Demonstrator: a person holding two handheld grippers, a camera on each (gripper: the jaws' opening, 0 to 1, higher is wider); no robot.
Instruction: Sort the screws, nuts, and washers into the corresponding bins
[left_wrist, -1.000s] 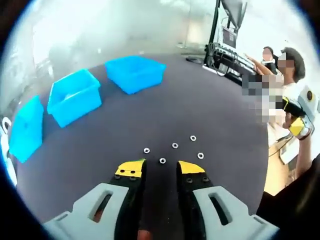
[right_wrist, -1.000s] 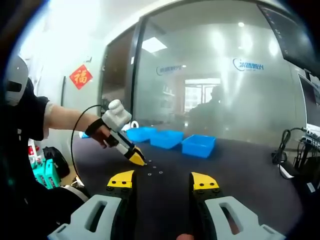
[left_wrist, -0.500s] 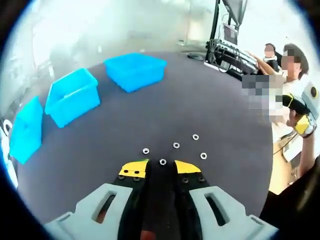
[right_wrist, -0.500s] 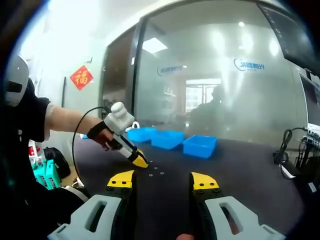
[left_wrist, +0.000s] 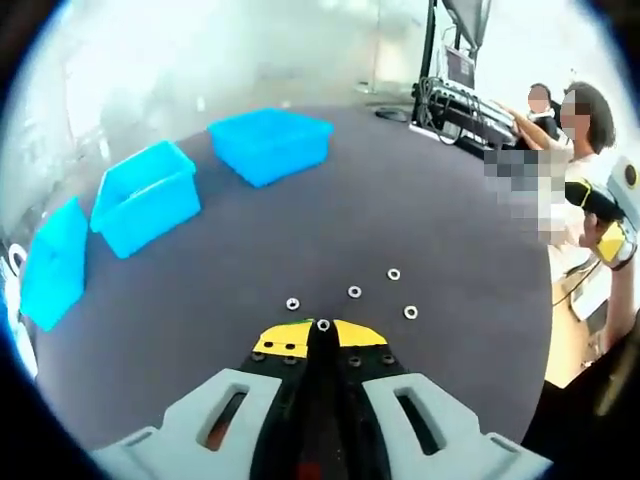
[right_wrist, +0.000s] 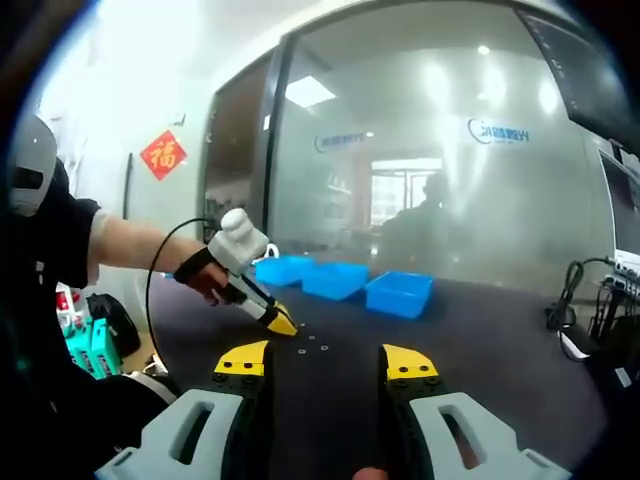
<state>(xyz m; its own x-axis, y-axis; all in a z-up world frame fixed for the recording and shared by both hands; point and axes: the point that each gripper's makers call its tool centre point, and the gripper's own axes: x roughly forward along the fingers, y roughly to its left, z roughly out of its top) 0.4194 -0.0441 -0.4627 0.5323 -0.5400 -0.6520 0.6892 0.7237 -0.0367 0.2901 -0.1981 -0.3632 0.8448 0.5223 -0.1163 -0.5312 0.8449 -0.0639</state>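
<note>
Several small silver nuts (left_wrist: 354, 291) lie loose on the dark table (left_wrist: 420, 200). My left gripper (left_wrist: 322, 333) has its yellow-tipped jaws closed together on one nut (left_wrist: 323, 325) pinched at their tips. Three blue bins stand beyond: one far (left_wrist: 271, 143), one in the middle (left_wrist: 146, 192), one at the left edge (left_wrist: 55, 258). In the right gripper view my right gripper (right_wrist: 327, 360) hangs open and empty above the table. There the left gripper (right_wrist: 279, 323), held in a hand, touches down by the nuts (right_wrist: 322, 347), with the bins (right_wrist: 335, 277) behind it.
People (left_wrist: 580, 150) stand at the table's right edge beside a rack of equipment (left_wrist: 455, 95). The right gripper (left_wrist: 615, 240) shows there, held off the table. A glass wall (right_wrist: 420, 150) rises behind the bins, and cables (right_wrist: 570, 300) lie at the right.
The left gripper's jaws have closed from wide open onto the nut that lay between them. The right gripper has stayed open and still.
</note>
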